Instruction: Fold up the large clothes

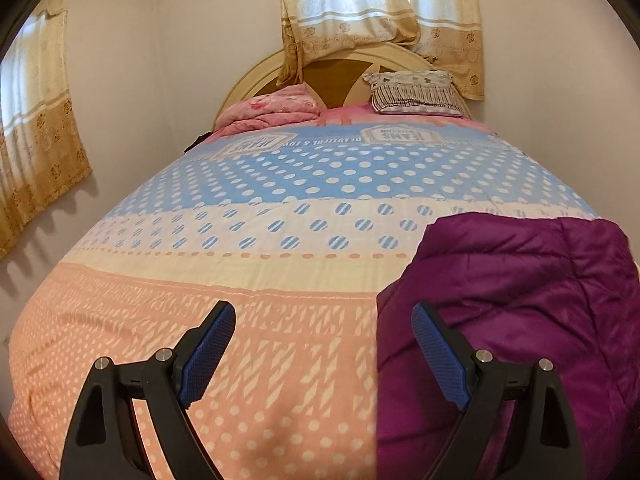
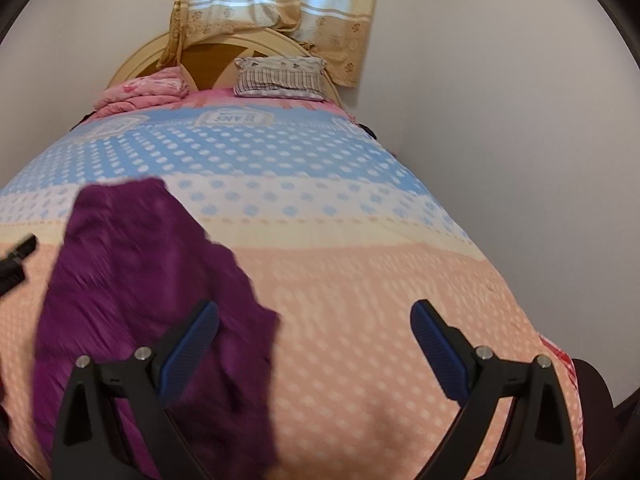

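A purple quilted jacket (image 1: pixel 528 304) lies on the bed's near end, at the lower right of the left wrist view. In the right wrist view the same jacket (image 2: pixel 136 280) fills the lower left, blurred by motion. My left gripper (image 1: pixel 324 316) is open over the peach part of the bedspread, its right finger in front of the jacket's edge, nothing between its fingers. My right gripper (image 2: pixel 314 312) is open too, its left finger over the jacket, with bare bedspread between the pads. A black tip of the left gripper (image 2: pixel 16 256) shows at the left edge.
The bed (image 1: pixel 280 184) carries a dotted blue, cream and peach spread. At its head lie a pink folded blanket (image 1: pixel 272 110) and a striped pillow (image 1: pixel 412 94) against a round headboard. Curtains (image 1: pixel 380 12) hang behind; walls close in on both sides.
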The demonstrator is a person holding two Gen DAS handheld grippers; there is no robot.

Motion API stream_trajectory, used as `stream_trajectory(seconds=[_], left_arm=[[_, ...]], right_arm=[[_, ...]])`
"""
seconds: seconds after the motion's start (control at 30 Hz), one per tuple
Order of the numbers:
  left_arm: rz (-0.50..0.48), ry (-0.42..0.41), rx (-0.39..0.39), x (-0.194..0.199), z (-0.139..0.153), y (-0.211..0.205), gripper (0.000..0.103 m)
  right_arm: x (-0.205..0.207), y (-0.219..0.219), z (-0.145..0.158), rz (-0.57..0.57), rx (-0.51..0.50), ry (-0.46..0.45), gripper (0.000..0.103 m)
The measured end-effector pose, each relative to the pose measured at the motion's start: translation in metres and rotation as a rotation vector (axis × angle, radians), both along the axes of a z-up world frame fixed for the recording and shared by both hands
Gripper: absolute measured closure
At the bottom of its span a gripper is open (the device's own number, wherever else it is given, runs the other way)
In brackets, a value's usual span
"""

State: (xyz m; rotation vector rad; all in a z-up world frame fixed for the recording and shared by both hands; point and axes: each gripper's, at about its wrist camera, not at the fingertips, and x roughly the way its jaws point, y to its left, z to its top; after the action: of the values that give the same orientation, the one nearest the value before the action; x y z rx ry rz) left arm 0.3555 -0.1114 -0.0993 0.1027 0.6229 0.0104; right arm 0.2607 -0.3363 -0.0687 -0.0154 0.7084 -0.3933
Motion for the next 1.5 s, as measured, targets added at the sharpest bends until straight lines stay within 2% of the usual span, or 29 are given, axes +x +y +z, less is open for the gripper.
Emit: stream_trajectory(seconds=[0.2,0.37,0.43,0.57,0.77,0.97,1.23,1.5], left_arm=[[-0.035,0.010,0.026,0.004,-0.006,-0.021,0.013],[-0.054,0.026,0.038,0.007,-0.015,-0.036,0.013],[-0.063,0.029,0.038,0.009,-0.017,-0.043,0.013],[-0.108,0.033,0.072,0.011,-0.022,-0.066,0.013],[-0.152,0.009,0.153,0.004,-0.039,-0.097,0.012],[-0.149,0.022,0.137,0.008,-0.048,-0.098,0.009],[-0.152,0.064,0.072,0.014,-0.061,-0.092,0.004],[-0.177,0.083,0.084,0.014,-0.067,-0.099,0.003]], right_arm=[[0.048,0.031,-0.003,0.010,0.022,0.007,0.020],[0.068,0.033,-0.025,-0.003,0.046,0.038,0.050],[0.067,0.030,-0.037,-0.008,0.055,0.056,0.052],[0.058,0.012,-0.061,-0.033,0.089,0.089,0.052],[0.038,-0.012,-0.082,-0.035,0.165,0.050,0.052],[0.039,-0.014,-0.093,-0.028,0.179,0.038,0.052],[0.041,-0.014,-0.104,-0.030,0.173,0.041,0.052],[0.041,-0.015,-0.112,-0.044,0.178,0.059,0.050]])
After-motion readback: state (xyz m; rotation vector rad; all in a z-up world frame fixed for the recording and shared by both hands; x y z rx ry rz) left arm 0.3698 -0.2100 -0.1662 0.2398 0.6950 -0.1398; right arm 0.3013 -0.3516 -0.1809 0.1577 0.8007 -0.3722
